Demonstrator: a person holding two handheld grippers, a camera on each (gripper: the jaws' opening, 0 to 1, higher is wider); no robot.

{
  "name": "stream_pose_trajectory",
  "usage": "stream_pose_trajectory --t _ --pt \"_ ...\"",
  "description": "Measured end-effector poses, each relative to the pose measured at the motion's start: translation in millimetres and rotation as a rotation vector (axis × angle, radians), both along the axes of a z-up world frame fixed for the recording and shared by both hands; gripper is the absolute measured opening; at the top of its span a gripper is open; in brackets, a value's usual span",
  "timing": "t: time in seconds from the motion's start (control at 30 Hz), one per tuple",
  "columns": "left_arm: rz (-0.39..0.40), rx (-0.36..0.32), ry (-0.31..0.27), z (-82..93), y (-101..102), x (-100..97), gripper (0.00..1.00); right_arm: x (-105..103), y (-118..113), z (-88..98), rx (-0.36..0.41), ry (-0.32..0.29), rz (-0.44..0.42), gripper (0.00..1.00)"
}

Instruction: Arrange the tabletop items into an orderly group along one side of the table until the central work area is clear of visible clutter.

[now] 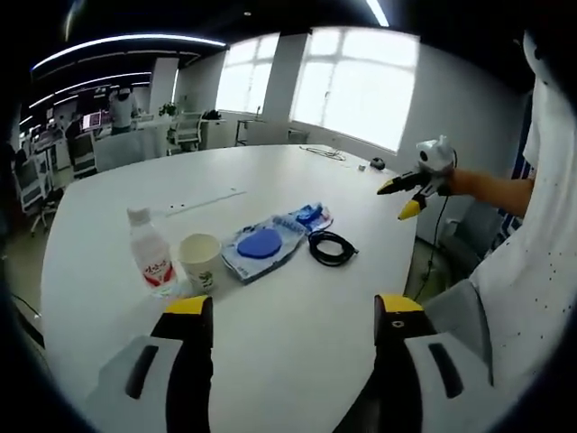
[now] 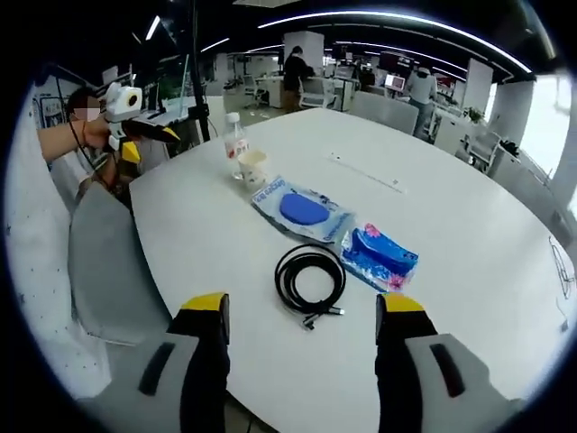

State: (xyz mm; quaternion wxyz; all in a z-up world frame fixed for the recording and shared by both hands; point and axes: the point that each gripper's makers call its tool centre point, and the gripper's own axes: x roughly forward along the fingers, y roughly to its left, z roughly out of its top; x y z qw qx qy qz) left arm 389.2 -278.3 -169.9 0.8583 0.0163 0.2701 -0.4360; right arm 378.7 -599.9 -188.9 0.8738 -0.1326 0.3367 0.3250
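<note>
White tabletop (image 2: 469, 234) spreads wide past my right gripper (image 2: 302, 311), bare toward its far curved edge, and the near rim runs just under my jaws. My left gripper (image 1: 293, 311) also hangs at the near rim, jaws spread with nothing between them; the right's jaws stand apart and empty as well.

The items sit in a loose row near this side. In the right gripper view, a black coiled cable (image 2: 310, 275) lies nearest, its plug end toward me. Just beside it is a blue tissue pack (image 2: 379, 256), long axis slanting away to the left. Beyond lies a clear pouch with a blue disc (image 2: 302, 211), lengthwise toward the paper cup (image 2: 251, 168) and the upright bottle (image 2: 235, 135) with what looks like a red label.
</note>
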Motion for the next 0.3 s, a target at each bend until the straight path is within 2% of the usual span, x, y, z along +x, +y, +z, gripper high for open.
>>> stream_pose_trajectory --t 0.3 --pt "0.012 0.002 -0.001 1.8 0 -7.7 0.75 -13 -5 -6.0 0.008 0.012 -0.013 0.65"
